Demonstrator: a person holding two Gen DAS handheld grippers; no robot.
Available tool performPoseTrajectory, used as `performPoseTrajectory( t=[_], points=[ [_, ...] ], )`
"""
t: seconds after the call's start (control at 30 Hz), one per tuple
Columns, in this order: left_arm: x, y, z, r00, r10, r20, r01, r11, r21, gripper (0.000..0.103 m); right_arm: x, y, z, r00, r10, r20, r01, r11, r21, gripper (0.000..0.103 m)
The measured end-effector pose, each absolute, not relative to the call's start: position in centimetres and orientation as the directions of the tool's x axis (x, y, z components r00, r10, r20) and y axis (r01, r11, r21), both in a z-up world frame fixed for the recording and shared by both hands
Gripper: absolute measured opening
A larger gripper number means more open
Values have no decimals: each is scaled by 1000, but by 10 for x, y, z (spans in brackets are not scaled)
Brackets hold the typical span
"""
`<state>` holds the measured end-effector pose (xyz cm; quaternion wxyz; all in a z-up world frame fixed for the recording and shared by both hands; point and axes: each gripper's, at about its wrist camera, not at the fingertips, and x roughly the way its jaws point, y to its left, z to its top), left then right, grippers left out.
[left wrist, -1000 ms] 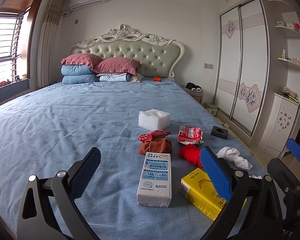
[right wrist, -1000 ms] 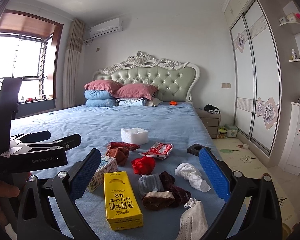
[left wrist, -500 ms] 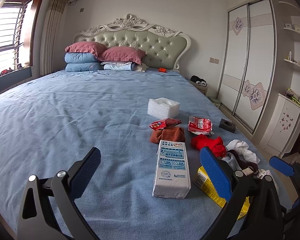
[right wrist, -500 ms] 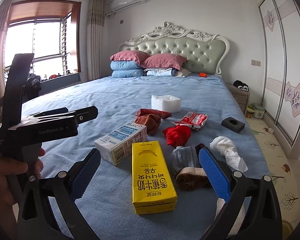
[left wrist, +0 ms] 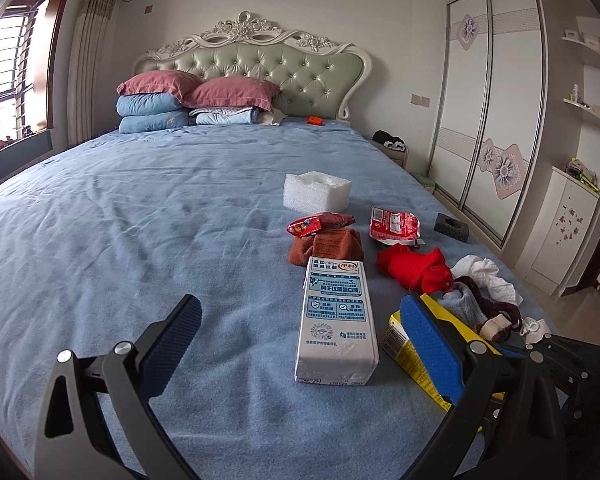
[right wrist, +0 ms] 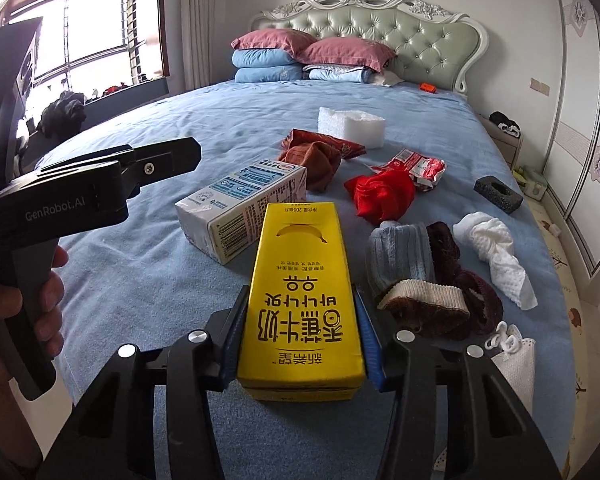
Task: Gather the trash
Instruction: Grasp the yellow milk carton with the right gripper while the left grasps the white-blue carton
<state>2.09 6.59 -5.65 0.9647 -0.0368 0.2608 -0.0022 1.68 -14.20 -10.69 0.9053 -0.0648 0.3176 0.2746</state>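
My right gripper [right wrist: 302,320] is shut on a yellow milk carton [right wrist: 302,300] that lies on the blue bed [right wrist: 139,264]; its pads press the carton's two sides. The carton also shows in the left wrist view [left wrist: 412,344], partly behind my right finger. My left gripper [left wrist: 300,320] is open and empty just above the bed, with a white and blue milk carton [left wrist: 336,320] lying between and beyond its fingers. That carton shows in the right wrist view [right wrist: 243,208] too. Red snack wrappers [left wrist: 394,224] and a white foam block [left wrist: 316,192] lie farther up.
Socks and cloths lie among the trash: a brown one [left wrist: 328,246], a red one [left wrist: 416,270], a white one [left wrist: 486,280], a blue and maroon pair [right wrist: 424,276]. A black foam piece [left wrist: 452,228] sits near the bed's right edge. Pillows [left wrist: 195,100] are at the headboard.
My right gripper has moved forward and closed on the yellow carton. My left gripper has moved closer to the white and blue carton and stays open.
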Motion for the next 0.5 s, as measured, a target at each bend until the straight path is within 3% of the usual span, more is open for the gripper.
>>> performPoseTrajectory(
  t=[0.3,0.5],
  points=[
    [39,60,-72,819,-55,-571,20,998,-67,99,9,-180,-79,709,489,-508,-502,856,123,47],
    [73,46,-93,733,-112,-671,76,994,-84,99,10,-205,-67,734,493,-468,-481,863,154,47]
  ],
)
